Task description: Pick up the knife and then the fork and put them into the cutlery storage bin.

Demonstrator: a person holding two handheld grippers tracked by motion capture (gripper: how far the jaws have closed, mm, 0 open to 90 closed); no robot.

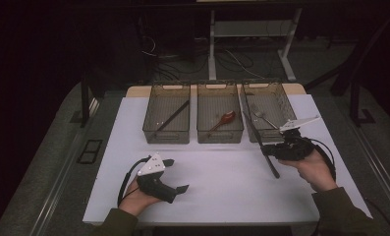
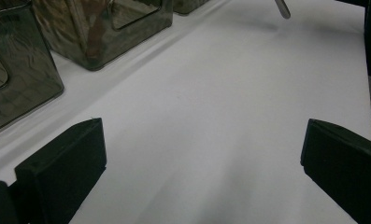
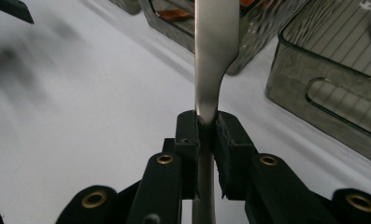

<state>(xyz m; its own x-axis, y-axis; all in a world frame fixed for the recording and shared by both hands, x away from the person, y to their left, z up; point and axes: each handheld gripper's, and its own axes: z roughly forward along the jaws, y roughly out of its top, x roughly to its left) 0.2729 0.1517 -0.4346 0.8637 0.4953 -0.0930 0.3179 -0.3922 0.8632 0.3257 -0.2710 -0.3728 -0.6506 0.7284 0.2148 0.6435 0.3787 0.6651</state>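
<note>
Right gripper [image 1: 267, 147] has its jaws pinched tight on a long metal utensil [image 1: 261, 145], clamped partway along the shaft. In the high view the utensil runs on a slant over the white table [image 1: 222, 187]: far end up beside the right bin [image 1: 268, 110], near end lower, out past the gripper toward the person. In the right gripper view the shaft [image 3: 210, 70] stands straight up between the jaws and broadens higher up, maybe a knife, though the dim light makes that hard to call. The right hand [image 1: 313, 169] sits behind the gripper, forearm coming in from the bottom right.

Left gripper [image 1: 179, 177] rests low over the near table, jaws spread wide with bare table between them, angled toward the middle. The left hand [image 1: 136, 196] grips it from below.

Three bins in a row at the back: a dark stick in the left bin [image 1: 167, 113], a red-brown spoon [image 1: 224, 119] in the middle bin [image 1: 219, 113], a fork [image 1: 264, 118] in the right one.
</note>
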